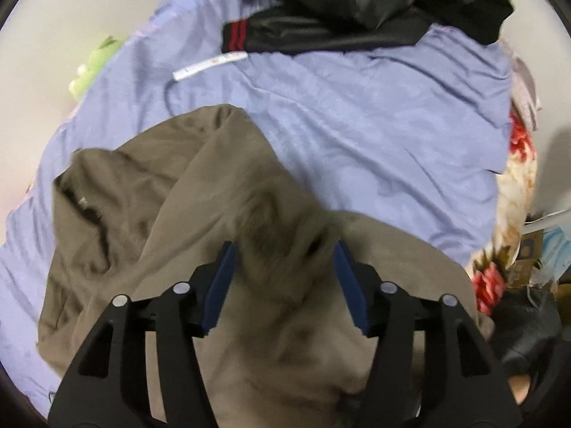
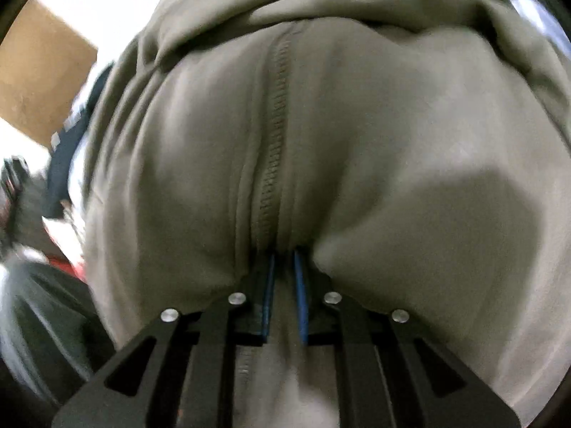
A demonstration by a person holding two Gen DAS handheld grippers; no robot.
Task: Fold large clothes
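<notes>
An olive-brown zip-up garment (image 1: 171,192) lies crumpled on a lavender bedsheet (image 1: 357,114). My left gripper (image 1: 283,249) is open, its blue-padded jaws wide apart just above a blurred bunch of the garment's cloth. In the right wrist view the same garment (image 2: 374,135) fills the frame, its zipper (image 2: 273,142) running down into my right gripper (image 2: 283,255). That gripper is shut on the cloth at the zipper, and the fabric puckers around the blue pads.
A black jacket with red stripes (image 1: 339,7) lies at the far side of the bed. A white strip (image 1: 210,66) and a dark cord lie on the sheet. A green plush toy (image 1: 94,67) sits far left. A floral blanket (image 1: 514,192) hangs at the right edge.
</notes>
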